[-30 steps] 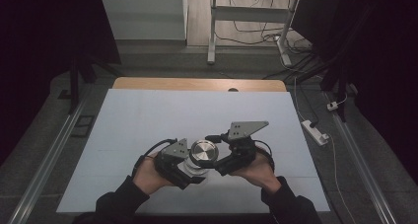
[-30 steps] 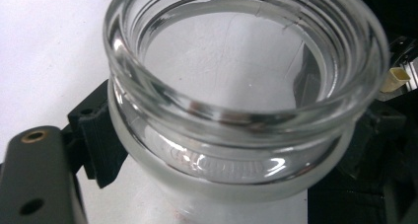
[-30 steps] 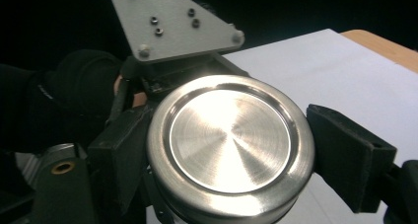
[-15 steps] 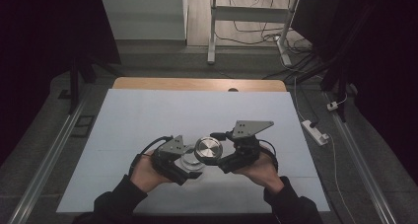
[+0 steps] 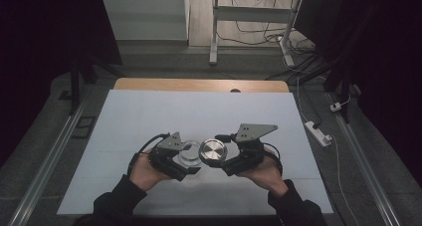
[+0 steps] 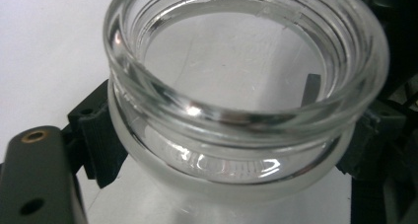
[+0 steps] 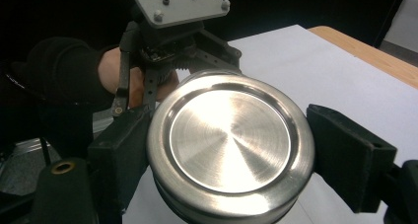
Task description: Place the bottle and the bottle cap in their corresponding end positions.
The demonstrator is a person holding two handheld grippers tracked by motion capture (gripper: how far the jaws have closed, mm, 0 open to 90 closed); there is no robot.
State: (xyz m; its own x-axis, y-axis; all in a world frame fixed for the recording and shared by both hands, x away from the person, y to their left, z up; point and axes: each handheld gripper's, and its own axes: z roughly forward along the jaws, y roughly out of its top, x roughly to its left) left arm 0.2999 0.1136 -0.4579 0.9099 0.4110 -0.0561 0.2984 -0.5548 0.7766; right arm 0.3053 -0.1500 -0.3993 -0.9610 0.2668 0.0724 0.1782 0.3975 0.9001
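Standing over the white table (image 5: 149, 116), I see the person holding both grippers close together near its front edge, forearms in dark sleeves coming up from below. The left gripper (image 5: 186, 162) has its jaws pinched on a clear glass jar (image 5: 189, 154), gripping it just under the threaded neck; in the left gripper view the jar (image 6: 241, 86) has its open mouth tilted toward the camera, with a black pad pressed against the glass on either side and the thick rim catching the light. The right gripper (image 5: 219, 156) has its jaws clamped on a round brushed-metal lid (image 5: 213, 150), one pad at each side of its edge. In the right gripper view the lid (image 7: 230, 147) shows its flat top with a raised rim and fine circular brush marks, and beyond it sits the left hand (image 7: 133, 81) wrapped around its own gripper, with the grey three-cornered plate on top. From above, lid and jar are just beside each other between the two hands, the lid off the jar's mouth and slightly to its right; I cannot tell whether their edges touch. Both appear lifted off the table rather than resting on it. A wooden strip (image 5: 199, 84) runs along the table's far edge.
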